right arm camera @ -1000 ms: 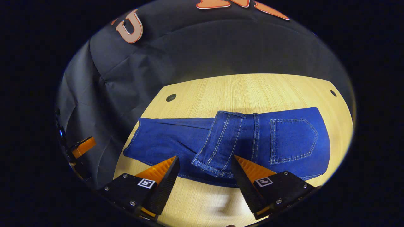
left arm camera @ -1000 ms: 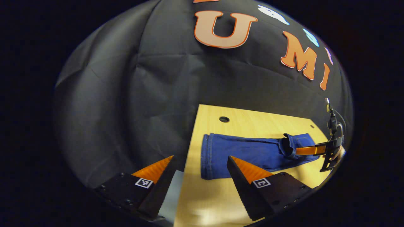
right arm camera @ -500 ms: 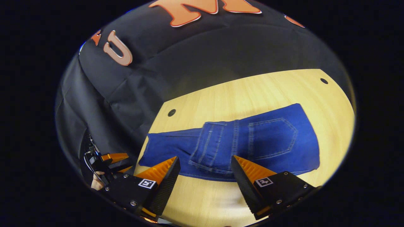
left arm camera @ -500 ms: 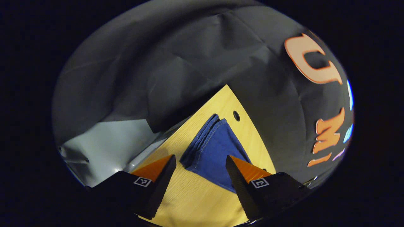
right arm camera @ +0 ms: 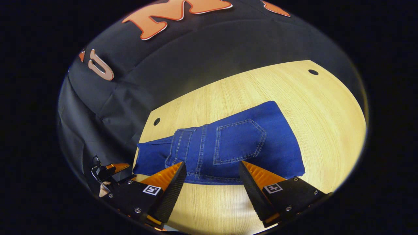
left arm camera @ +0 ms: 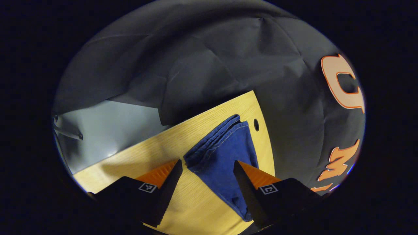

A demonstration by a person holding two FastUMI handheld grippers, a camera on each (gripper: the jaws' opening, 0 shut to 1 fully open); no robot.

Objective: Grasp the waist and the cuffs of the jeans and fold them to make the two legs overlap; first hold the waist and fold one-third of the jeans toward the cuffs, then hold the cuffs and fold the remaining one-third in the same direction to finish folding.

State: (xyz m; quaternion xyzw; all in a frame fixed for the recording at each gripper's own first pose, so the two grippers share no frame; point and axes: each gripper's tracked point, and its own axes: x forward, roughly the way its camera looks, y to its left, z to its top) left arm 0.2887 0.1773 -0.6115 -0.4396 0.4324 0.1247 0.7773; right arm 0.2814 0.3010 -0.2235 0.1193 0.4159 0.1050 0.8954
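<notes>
Blue jeans (right arm camera: 228, 147) lie flat on the wooden table (right arm camera: 320, 107), the waist part folded over onto the legs with a back pocket facing up. The cuff end (left arm camera: 222, 150) of the stacked legs lies near the table's corner in the left gripper view. My left gripper (left arm camera: 207, 168) is open just in front of the cuffs, holding nothing. My right gripper (right arm camera: 212, 169) is open at the near edge of the folded waist part, holding nothing. The left gripper (right arm camera: 112, 168) also appears far left in the right gripper view, with a hand on it.
The table has a round hole (left arm camera: 256, 124) beside the cuffs and another hole (right arm camera: 313, 71) at the far right corner. Black cloth wall stands close behind the table. A grey floor or panel (left arm camera: 107, 130) lies past the table's left edge.
The left gripper swung around to face the cuff end and came closer to it. The right gripper drifted right along the jeans. The folded waist flap now lies flatter.
</notes>
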